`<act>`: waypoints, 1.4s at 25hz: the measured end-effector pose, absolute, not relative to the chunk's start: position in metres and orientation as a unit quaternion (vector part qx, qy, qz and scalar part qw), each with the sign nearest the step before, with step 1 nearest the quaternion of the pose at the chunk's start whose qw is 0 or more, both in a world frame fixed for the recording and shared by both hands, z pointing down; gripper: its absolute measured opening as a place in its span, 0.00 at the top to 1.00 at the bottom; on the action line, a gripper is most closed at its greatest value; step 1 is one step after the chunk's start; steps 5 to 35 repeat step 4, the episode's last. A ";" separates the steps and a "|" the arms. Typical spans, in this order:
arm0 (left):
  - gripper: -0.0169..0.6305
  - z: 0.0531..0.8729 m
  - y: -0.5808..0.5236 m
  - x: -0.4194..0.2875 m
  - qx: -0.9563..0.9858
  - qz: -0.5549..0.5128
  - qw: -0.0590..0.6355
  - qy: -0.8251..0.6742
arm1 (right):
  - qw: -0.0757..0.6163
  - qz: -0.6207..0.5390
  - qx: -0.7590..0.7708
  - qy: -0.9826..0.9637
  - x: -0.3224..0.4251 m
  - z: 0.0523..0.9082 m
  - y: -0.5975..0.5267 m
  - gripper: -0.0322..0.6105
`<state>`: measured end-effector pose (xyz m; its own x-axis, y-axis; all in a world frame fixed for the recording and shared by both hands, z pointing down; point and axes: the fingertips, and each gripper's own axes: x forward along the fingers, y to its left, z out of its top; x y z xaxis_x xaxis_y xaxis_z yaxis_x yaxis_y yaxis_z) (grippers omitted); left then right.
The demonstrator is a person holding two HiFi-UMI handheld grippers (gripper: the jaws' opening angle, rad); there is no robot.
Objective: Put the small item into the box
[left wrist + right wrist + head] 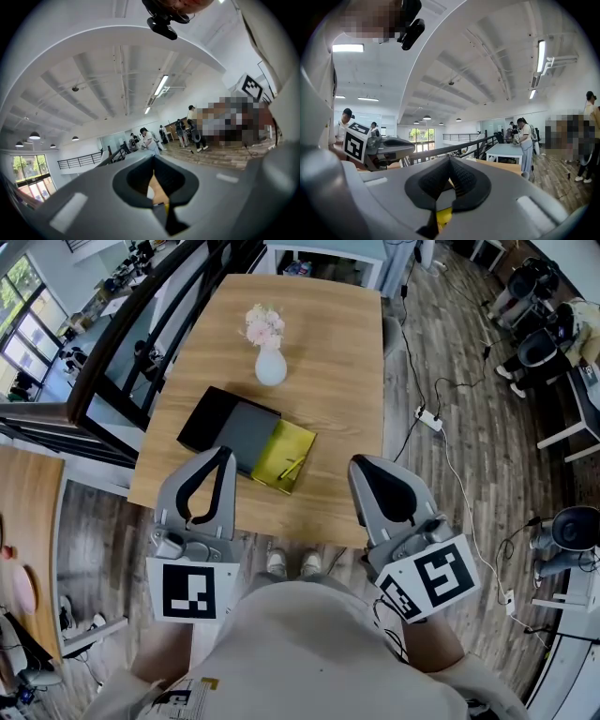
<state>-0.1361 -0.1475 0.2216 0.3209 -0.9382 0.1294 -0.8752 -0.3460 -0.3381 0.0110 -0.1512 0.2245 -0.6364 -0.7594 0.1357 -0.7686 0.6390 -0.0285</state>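
A wooden bench (pixel 337 352) is seen from above, and a flat black box (pixel 230 430) lies on it near the front edge. A yellow section (pixel 281 448), either the open tray or the lid of the box, is joined to the box's right end. A white vase (pixel 270 367) of pale flowers stands just behind the box. A small thin item (pixel 292 466) is seen lying on the yellow section, so the placing is judged likely done, though the item is too small to be identified for certain. The box has not been closed. The left tool (pixel 225 454) and the right tool (pixel 361 465) are held in front of the box, apart from it, each with jaws pressed together and nothing pinched between them.
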 end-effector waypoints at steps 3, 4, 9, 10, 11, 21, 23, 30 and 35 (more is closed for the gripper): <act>0.97 0.223 -0.145 -0.137 -0.806 -0.153 0.101 0.563 | 0.055 0.040 0.420 -0.905 0.009 0.224 -0.150 0.95; 0.97 0.223 -0.145 -0.138 -0.806 -0.153 0.101 0.563 | 0.055 0.040 0.419 -0.905 0.008 0.224 -0.149 0.95; 0.97 0.223 -0.145 -0.138 -0.806 -0.153 0.101 0.563 | 0.055 0.040 0.419 -0.905 0.008 0.224 -0.149 0.95; 0.97 0.223 -0.145 -0.138 -0.806 -0.153 0.101 0.563 | 0.055 0.040 0.419 -0.905 0.008 0.224 -0.149 0.95; 0.97 0.223 -0.145 -0.138 -0.806 -0.153 0.101 0.563 | 0.055 0.040 0.419 -0.905 0.008 0.224 -0.149 0.95; 0.97 0.223 -0.145 -0.138 -0.806 -0.153 0.101 0.563 | 0.055 0.040 0.419 -0.905 0.008 0.224 -0.149 0.95; 0.97 0.223 -0.145 -0.138 -0.806 -0.153 0.101 0.563 | 0.055 0.040 0.419 -0.905 0.008 0.224 -0.149 0.95; 0.97 0.223 -0.145 -0.138 -0.806 -0.153 0.101 0.563 | 0.055 0.040 0.419 -0.905 0.008 0.224 -0.149 0.95; 0.97 0.223 -0.145 -0.138 -0.806 -0.153 0.101 0.563 | 0.055 0.040 0.419 -0.905 0.008 0.224 -0.149 0.95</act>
